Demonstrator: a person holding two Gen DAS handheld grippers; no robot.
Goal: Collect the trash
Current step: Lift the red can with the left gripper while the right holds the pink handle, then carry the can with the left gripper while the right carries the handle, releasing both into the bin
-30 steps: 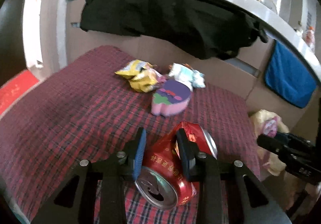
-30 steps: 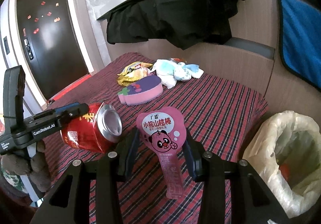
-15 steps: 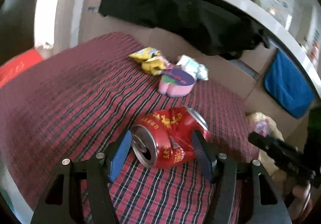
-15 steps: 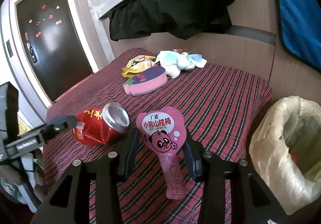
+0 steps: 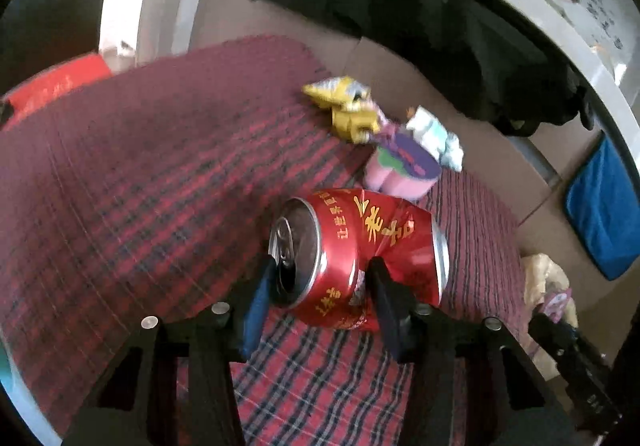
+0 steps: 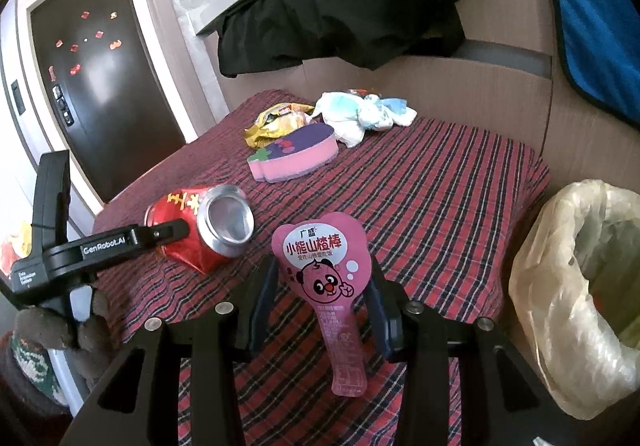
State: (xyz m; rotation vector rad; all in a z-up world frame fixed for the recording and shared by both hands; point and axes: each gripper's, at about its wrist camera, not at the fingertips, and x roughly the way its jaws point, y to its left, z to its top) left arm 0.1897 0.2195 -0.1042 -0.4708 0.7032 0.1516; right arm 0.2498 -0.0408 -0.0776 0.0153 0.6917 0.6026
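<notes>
A crushed red drink can [image 5: 360, 254] lies on its side on the red plaid cloth [image 5: 140, 186]. My left gripper [image 5: 320, 282] is shut on the can, one finger at its top rim and one in its dented middle. The can [image 6: 204, 226] and the left gripper show at the left of the right wrist view. My right gripper [image 6: 324, 286] is shut on a pink heart-shaped snack wrapper [image 6: 324, 270], held upright above the cloth. A bin lined with a pale plastic bag [image 6: 580, 294] stands to the right, beyond the table edge.
At the far side of the cloth lie a yellow snack bag [image 6: 276, 122], a pink and purple sponge [image 6: 296, 158] and crumpled white and blue wrappers [image 6: 364, 114]. Black clothing [image 6: 344, 18] and a blue towel [image 6: 592, 30] hang behind. A dark door [image 6: 96, 86] is at left.
The left gripper opened, let the can down onto the cloth, then closed on it again in a new hold. The right gripper kept the pink wrapper almost still.
</notes>
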